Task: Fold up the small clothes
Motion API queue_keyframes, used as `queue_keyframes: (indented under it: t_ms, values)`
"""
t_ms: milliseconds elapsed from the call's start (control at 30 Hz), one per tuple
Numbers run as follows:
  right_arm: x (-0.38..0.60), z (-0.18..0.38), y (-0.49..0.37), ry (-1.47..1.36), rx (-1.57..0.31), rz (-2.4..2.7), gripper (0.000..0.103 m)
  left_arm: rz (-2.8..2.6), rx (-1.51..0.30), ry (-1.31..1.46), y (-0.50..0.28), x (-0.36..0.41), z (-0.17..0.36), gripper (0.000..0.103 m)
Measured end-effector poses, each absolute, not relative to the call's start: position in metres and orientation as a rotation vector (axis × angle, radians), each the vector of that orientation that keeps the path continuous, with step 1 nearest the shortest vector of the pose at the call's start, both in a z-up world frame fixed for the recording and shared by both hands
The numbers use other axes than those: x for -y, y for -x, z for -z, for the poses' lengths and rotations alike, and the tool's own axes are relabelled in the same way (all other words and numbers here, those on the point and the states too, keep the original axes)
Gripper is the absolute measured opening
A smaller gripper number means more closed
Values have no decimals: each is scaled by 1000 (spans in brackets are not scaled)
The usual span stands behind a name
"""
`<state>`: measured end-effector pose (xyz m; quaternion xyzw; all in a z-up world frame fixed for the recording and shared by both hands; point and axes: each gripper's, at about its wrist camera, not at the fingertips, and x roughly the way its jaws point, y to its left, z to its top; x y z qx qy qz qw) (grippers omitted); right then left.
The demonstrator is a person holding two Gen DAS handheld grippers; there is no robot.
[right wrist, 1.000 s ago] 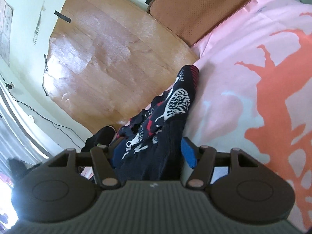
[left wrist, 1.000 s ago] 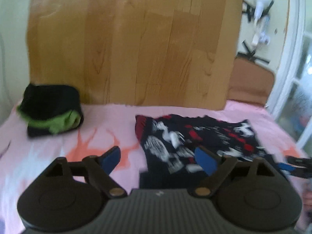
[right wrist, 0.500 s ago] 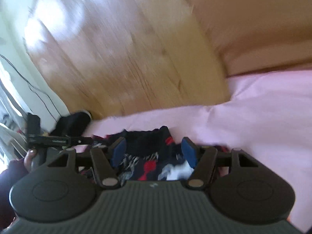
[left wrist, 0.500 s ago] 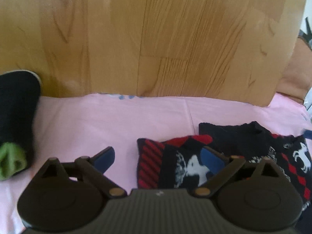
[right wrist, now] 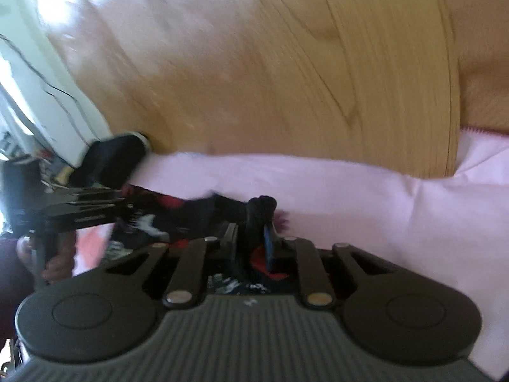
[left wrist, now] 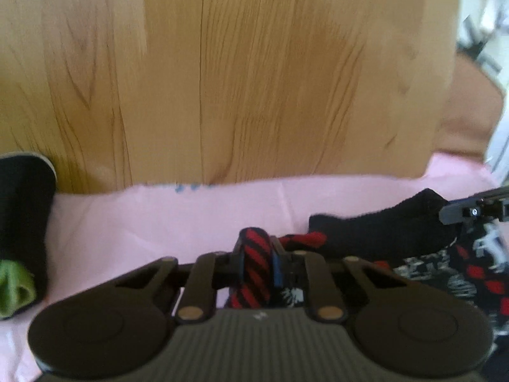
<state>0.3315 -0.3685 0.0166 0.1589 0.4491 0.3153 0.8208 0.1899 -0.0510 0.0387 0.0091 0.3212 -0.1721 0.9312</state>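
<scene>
Two grippers have just closed on one dark patterned garment (left wrist: 461, 273) lying at the far side of the pink bed sheet (left wrist: 159, 216), near the wooden headboard (left wrist: 254, 79). The left gripper (left wrist: 257, 261) pinches its red-striped cuff; the right gripper (right wrist: 257, 235) pinches a black knit edge further right. It looks light, soft and limp, so it should sag between grips. Hems and corners are the best holds, since thicker ribbing is less likely to slip from the fingers.
</scene>
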Motion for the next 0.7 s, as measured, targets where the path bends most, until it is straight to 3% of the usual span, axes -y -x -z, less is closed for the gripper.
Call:
queue_keyframes:
  t_ms: [267,500,567,600,633,700]
  values:
    - [370,-104,-212,-269,-765,-773,18,453,-481,75,-74,10,-77,14]
    - [354,-87,-90,-230,-782,-792,18,479,-584,147,9,-25,-35,22]
    - [341,-67,-60,-198,-816,-771,19,464,-612,177,25,-35,-23,35]
    - [336,-58,-50,-188,-825,-747,19,454,-623,197,30,-40,-19,51]
    - [333,-51,-42,-180,-823,-719,21,447,-633,225,35,-47,-18,61]
    - [337,-45,-34,-206,-807,-696,25,450,-621,290,41,-62,-18,62]
